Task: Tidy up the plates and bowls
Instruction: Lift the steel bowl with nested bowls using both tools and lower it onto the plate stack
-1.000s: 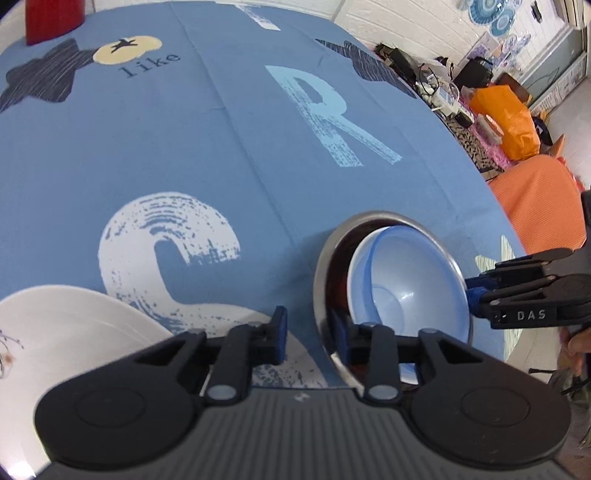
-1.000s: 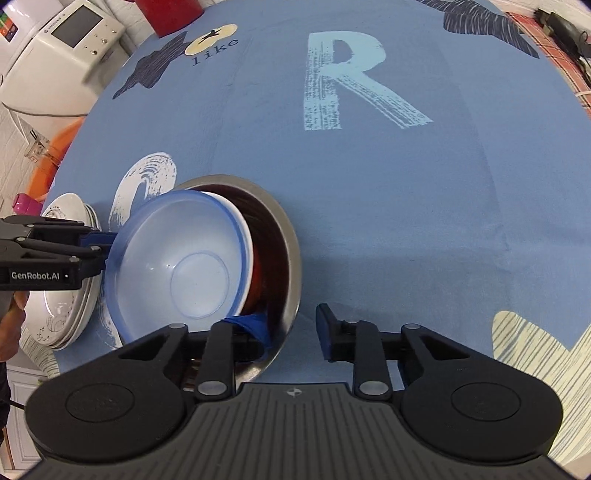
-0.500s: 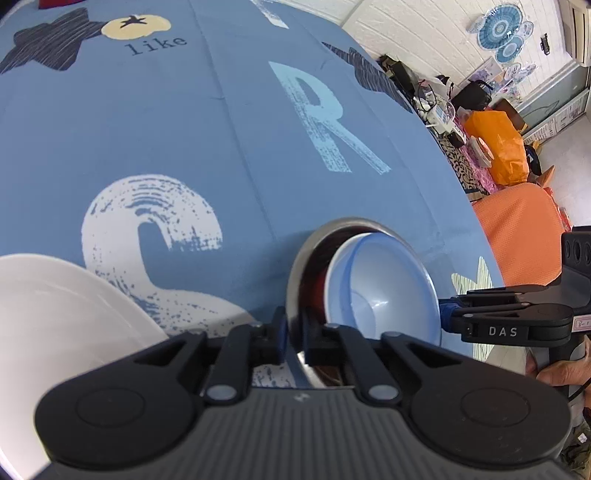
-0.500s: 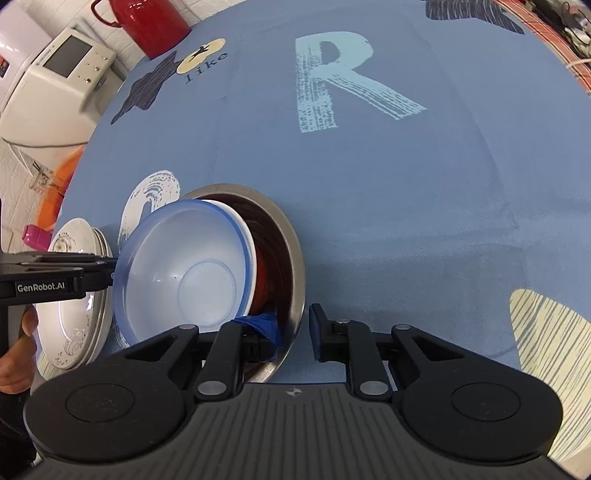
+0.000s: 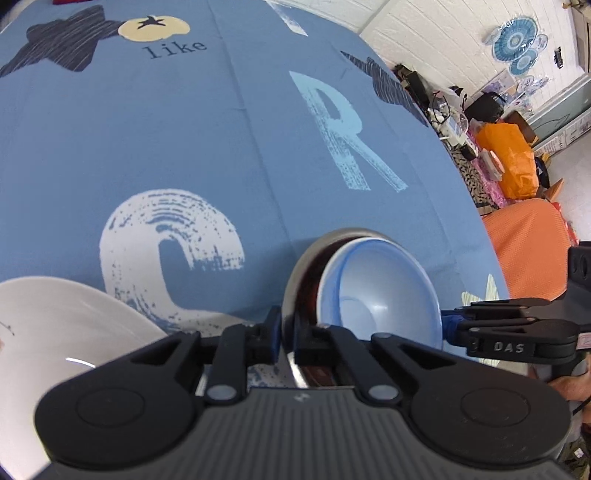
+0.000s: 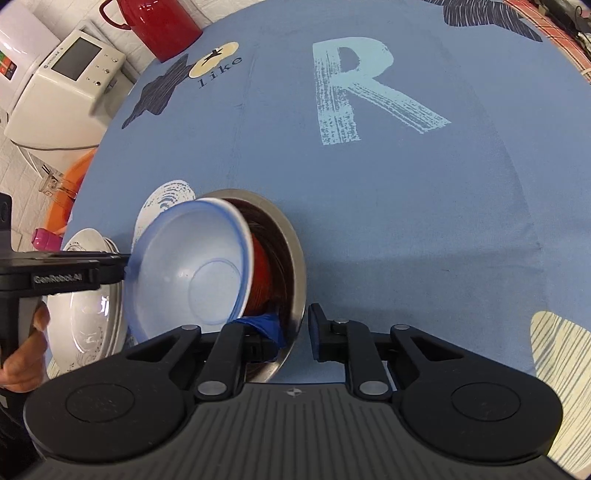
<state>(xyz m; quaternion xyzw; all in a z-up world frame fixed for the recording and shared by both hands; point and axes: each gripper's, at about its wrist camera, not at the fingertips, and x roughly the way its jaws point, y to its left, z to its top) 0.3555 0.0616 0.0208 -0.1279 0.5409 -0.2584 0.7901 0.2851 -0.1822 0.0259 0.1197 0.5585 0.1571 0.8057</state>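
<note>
A steel bowl (image 5: 295,266) (image 6: 291,251) holds a nested red bowl (image 6: 260,273), a white one and, on top, a pale blue bowl (image 5: 380,295) (image 6: 192,273). It sits on the blue tablecloth near the front edge. My left gripper (image 5: 288,336) (image 6: 123,264) is shut on the steel rim at its left side. My right gripper (image 6: 293,332) (image 5: 448,325) pinches the opposite side of the rim, one finger inside the bowl and one outside. A stack of white plates (image 5: 55,325) (image 6: 85,314) lies just left of the bowls.
A red kettle (image 6: 162,26) stands at the far left of the table, beside a white appliance (image 6: 62,88) off the table. An orange bag (image 5: 509,162) and an orange-covered seat (image 5: 528,243) lie beyond the right edge. A hand (image 6: 26,358) grips the left handle.
My left gripper went from open around the steel rim to shut on it. My right gripper's fingers narrowed onto the opposite rim. The bowls stayed in place.
</note>
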